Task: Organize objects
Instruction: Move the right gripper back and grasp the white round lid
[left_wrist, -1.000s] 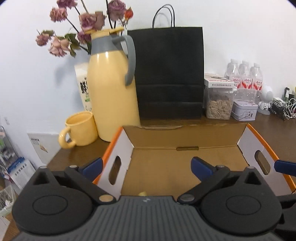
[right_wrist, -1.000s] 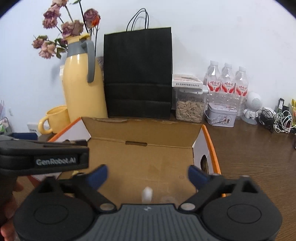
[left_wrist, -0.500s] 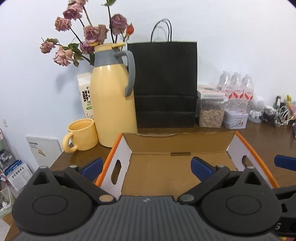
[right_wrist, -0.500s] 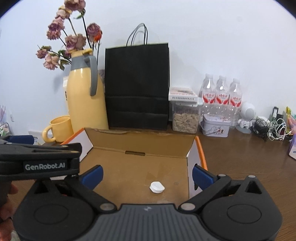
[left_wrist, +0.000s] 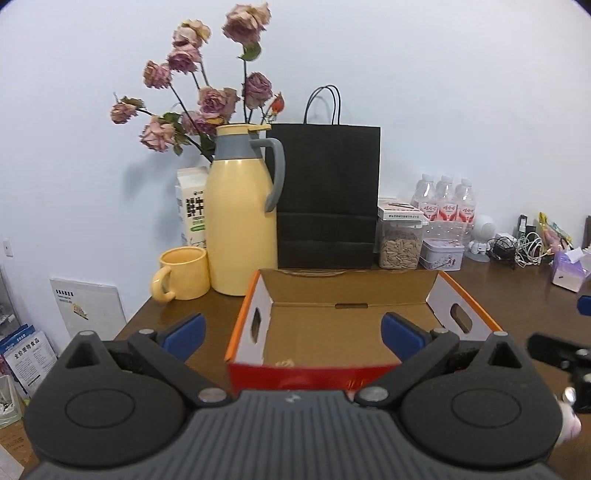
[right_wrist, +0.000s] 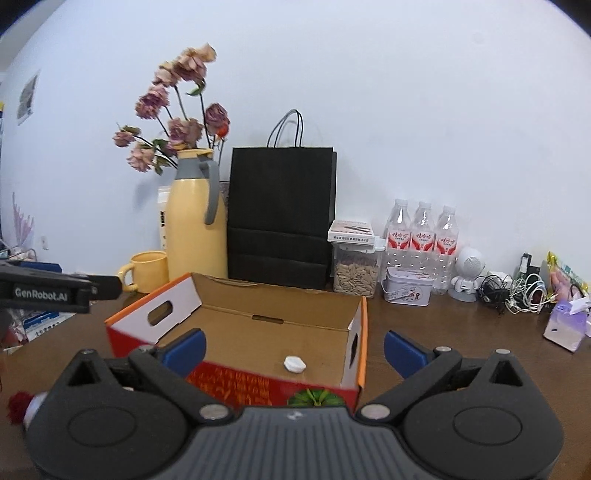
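An open cardboard box (left_wrist: 343, 332) with an orange rim and a red front wall stands on the brown table (right_wrist: 461, 332). On its floor lies a small white cap (right_wrist: 294, 363); a small yellowish scrap (left_wrist: 284, 363) shows near the front wall. My left gripper (left_wrist: 291, 332) is open and empty, back from the box's front left. My right gripper (right_wrist: 293, 349) is also open and empty, short of the box's front right corner (right_wrist: 360, 384). Each gripper shows at the edge of the other's view: left gripper (right_wrist: 55, 288), right gripper (left_wrist: 554, 354).
Along the wall stand a yellow jug (left_wrist: 240, 229) with dried roses behind, a yellow mug (left_wrist: 183, 273), a black paper bag (left_wrist: 328, 199), a seed jar (left_wrist: 400, 243), a tin (left_wrist: 441, 254) and water bottles (left_wrist: 445, 206). Cables (right_wrist: 517, 291) and a tissue pack (right_wrist: 565, 325) lie right.
Both grippers have drawn back from the box and risen a little. The box's red front wall has come into view, and the white cap inside shows clearly.
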